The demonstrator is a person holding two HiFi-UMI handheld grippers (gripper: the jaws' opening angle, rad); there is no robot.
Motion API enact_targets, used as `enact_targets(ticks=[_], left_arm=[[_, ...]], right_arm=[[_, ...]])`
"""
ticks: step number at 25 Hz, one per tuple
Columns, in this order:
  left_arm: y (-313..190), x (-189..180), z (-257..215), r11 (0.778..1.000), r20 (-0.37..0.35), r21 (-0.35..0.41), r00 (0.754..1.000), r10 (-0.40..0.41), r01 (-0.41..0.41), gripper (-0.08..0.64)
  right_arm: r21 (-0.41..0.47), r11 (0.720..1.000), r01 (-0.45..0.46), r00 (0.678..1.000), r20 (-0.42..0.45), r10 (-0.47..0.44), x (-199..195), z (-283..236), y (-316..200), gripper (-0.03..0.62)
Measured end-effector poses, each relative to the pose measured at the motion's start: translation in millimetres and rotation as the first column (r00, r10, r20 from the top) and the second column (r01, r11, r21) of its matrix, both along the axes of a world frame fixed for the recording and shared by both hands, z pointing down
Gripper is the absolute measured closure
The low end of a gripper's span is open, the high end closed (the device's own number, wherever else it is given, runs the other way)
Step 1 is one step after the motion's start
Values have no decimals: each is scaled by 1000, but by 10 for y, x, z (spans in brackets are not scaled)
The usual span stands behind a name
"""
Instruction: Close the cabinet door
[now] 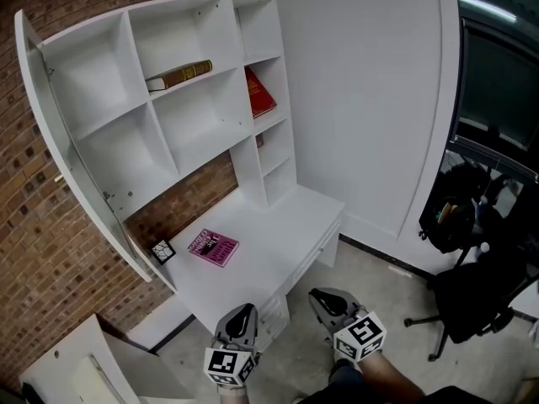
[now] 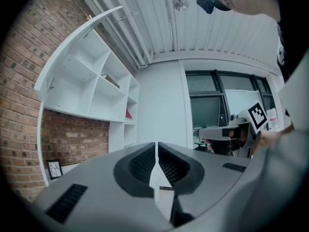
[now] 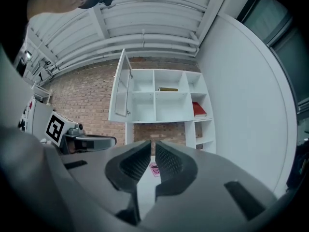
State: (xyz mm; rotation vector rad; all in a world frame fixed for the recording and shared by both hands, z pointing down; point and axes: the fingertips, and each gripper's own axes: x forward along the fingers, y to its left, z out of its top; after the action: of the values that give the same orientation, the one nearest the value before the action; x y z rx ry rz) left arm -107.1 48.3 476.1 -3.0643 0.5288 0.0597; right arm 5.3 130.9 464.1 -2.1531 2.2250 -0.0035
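- White-and-grey left tongs are held low off the table's front edge, pointing toward it. In the left gripper view the jaws stand all but together, only a thin slit between them, with nothing held.
- Right tongs sit just beside the left pair at about the same height, also aimed at the table. In the right gripper view their jaws leave a narrow gap, again with nothing in it.
- Neither pair touches the cabinet door, which stands swung wide open at the left end of the white wall cabinet, above the table's left edge and well apart from both tongs.
- Inside the cabinet, a brown book lies flat in the upper middle compartment. A red book leans in the narrow compartment to its right. The other compartments in view show only bare white shelves.
- On the table, a pink book lies flat near the back left corner. A small black-and-white card stands beside it against the brick wall.
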Motion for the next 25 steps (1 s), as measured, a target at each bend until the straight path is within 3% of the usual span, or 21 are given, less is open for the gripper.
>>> enact_targets(ticks=[8, 15, 20, 25], left_arm=[[-695, 387, -46, 996, 5, 8, 996, -92, 92, 549], [-1352, 795, -150, 972, 24, -1, 971, -236, 236, 549], [-1657, 827, -222, 930, 27, -10, 930, -367, 367, 549], [-1830, 619, -241, 856, 28, -23, 856, -516, 516, 549]], right_arm=[[18, 998, 67, 998, 16, -67, 518, -55, -759, 557], [29, 974, 224, 973, 50, -225, 992, -152, -1602, 557], [41, 925, 379, 924, 49, -380, 1030, -212, -2117, 557], [40, 856, 515, 854, 58, -517, 888, -288, -2482, 557]])
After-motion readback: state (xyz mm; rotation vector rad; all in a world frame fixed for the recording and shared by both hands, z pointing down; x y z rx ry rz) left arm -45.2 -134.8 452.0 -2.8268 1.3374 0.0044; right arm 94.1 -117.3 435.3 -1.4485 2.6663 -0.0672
